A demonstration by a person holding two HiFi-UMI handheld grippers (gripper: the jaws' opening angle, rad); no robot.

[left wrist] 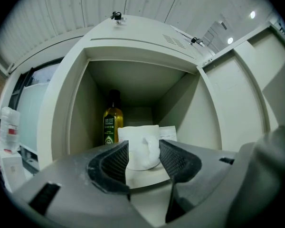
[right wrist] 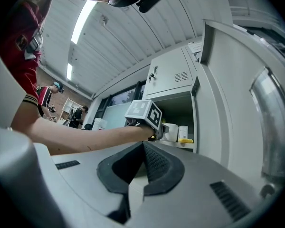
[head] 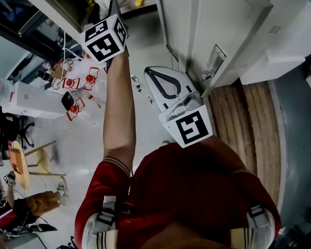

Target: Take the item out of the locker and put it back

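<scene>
- Pale grey metal locker bank (head: 233,25) fills the head view's upper right, one door open.
- Glossy white floor (head: 88,139) spreads left of centre; a brown wood-plank strip (head: 249,118) lies at right.
- Light wooden chair (head: 28,165) stands at lower left.
- Long ceiling strip light (right wrist: 80,25) glows upper left in the right gripper view, on white ribbed ceiling panels (right wrist: 133,46).

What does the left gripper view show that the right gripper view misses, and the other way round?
Only the left gripper view: a yellowish oil bottle at the back of the locker. Only the right gripper view: the person's forearm, the left gripper with its marker cube, a yellow thing in the locker. Both: the open locker and the white mug.
</scene>
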